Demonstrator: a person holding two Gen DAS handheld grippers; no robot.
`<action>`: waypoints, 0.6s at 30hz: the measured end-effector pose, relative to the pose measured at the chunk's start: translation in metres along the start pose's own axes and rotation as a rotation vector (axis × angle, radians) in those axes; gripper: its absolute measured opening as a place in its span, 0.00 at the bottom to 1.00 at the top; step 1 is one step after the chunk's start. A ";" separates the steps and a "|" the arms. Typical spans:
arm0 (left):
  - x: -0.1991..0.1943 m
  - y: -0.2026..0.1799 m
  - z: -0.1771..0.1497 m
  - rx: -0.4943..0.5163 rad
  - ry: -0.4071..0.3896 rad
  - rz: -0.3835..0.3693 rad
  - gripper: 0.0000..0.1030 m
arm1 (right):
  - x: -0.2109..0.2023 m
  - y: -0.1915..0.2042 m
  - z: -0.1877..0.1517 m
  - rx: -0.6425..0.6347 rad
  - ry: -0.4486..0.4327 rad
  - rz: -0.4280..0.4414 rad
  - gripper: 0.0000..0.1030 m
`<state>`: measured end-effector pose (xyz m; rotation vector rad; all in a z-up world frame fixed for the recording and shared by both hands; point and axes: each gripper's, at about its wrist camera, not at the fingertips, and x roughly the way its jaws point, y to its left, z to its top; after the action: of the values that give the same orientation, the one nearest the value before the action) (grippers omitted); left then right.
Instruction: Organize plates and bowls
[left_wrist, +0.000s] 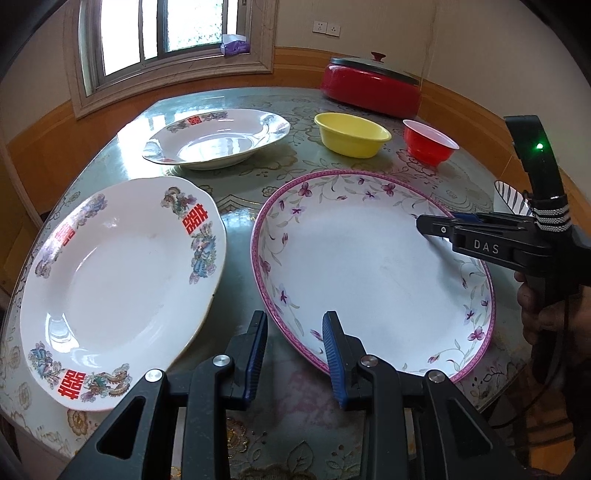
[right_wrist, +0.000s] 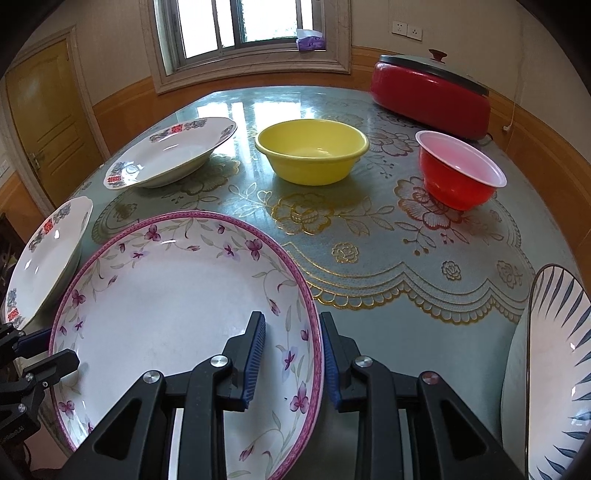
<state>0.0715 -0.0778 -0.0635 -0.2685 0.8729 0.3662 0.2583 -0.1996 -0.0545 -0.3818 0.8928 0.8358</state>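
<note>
Both grippers at the pink-rimmed plate — rim between the right fingers

Nearest, the right gripper (right_wrist: 291, 360) straddles the right-hand rim of the pink-rimmed plate (right_wrist: 166, 325), one finger inside the rim and one outside, spread and not yet clenched; the left gripper (left_wrist: 295, 354) stands released at the plate's near edge, its right finger over the rim. The right one looks better placed to close. This plate is the landmark: left of it lie two white plates with red characters — one (left_wrist: 122, 280) just beside it, one (left_wrist: 218, 138) farther back. Right of it a blue-striped dish (right_wrist: 554, 369) (only partly seen). Beyond it sit two bowls, the yellow bowl (right_wrist: 312, 151) and red bowl (right_wrist: 458, 173), then a red lidded pot (right_wrist: 432, 92) at the tabletop's (right_wrist: 369, 240) far side.
</note>
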 end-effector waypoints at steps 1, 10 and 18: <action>-0.002 0.001 -0.001 0.007 -0.002 -0.007 0.30 | 0.000 -0.001 0.000 0.008 -0.001 -0.002 0.28; -0.015 0.008 0.000 0.062 -0.001 -0.064 0.30 | -0.010 -0.008 0.003 0.114 -0.033 -0.036 0.29; -0.045 0.020 -0.001 0.090 -0.067 -0.155 0.30 | -0.026 -0.005 0.007 0.168 -0.089 -0.063 0.29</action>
<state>0.0355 -0.0693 -0.0306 -0.2376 0.7954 0.1898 0.2570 -0.2110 -0.0297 -0.2229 0.8568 0.7092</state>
